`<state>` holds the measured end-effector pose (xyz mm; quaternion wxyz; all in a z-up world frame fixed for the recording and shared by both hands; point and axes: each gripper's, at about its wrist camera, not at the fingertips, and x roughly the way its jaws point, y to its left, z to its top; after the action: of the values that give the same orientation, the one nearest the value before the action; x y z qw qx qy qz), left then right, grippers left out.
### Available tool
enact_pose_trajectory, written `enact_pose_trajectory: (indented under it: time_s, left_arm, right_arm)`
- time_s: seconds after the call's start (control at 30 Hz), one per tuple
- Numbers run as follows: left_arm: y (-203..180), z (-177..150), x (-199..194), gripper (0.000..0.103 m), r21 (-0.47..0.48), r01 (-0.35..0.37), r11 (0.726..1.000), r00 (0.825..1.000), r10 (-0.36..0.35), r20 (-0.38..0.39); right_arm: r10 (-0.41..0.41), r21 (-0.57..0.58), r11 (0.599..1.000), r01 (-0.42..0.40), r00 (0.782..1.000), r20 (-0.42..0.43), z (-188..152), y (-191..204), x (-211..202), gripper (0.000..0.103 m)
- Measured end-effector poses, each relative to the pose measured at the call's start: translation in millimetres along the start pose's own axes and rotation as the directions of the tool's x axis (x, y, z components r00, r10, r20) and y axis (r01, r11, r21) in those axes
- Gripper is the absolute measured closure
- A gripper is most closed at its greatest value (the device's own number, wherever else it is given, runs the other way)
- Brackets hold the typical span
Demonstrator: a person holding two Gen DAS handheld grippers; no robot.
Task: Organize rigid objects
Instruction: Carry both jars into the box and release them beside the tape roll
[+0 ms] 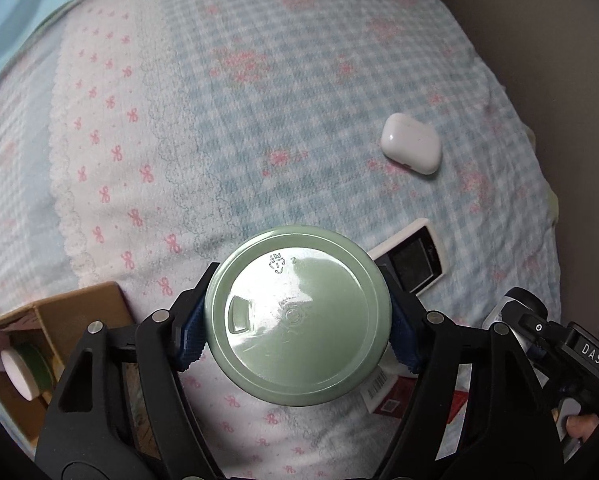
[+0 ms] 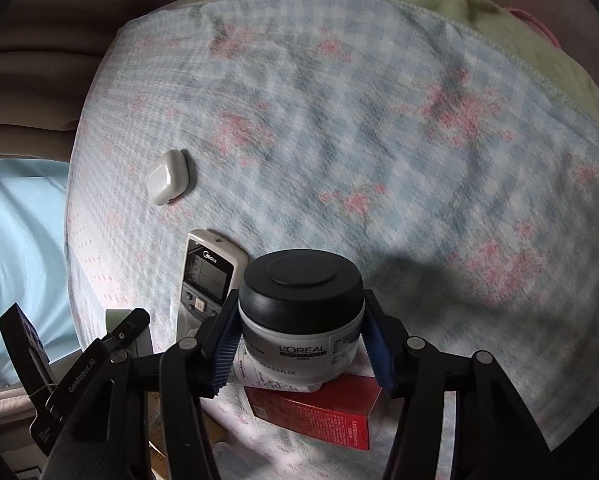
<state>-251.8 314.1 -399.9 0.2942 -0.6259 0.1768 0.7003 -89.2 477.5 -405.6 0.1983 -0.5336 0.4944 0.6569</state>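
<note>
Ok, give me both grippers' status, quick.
Left gripper: closed on the green container, bottom facing the camera.
Right gripper: closed on the black-lidded jar.

The left gripper (image 1: 298, 326) clamps a green container (image 1: 298, 316) between its blue pads (image 1: 191, 332), base toward the camera, over a checked cloth (image 1: 259, 120). Ahead to the right lie a white earbud case (image 1: 411, 143) and a remote (image 1: 413, 262); a cardboard box (image 1: 59, 312) sits left.
</note>
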Motion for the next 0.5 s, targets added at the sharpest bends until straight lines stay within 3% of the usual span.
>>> enact_pose_trajectory:
  time_s: [0.13, 0.33, 0.5]
  left_arm:
    - [19.4, -5.8, -44.1, 0.032, 0.016, 0.009, 1.000, 0.998, -0.010, 0.058]
    - [33.5, -16.2, -114.7, 0.032, 0.024, 0.057, 0.998, 0.986, -0.060, 0.154]
    - [55.1, -39.4, -165.7, 0.032, 0.021, 0.075, 0.997, 0.971, -0.078, 0.225]
  right_arm:
    - [0.014, -0.068, 0.998, -0.012, 0.999, 0.029, -5.8, 7.3, -30.6, 0.051]
    - [0.008, -0.165, 0.986, 0.006, 0.997, 0.083, -25.0, 51.1, -70.0, 0.051]
    - [0.013, -0.286, 0.958, 0.024, 0.992, 0.126, -54.1, 92.8, -78.4, 0.051]
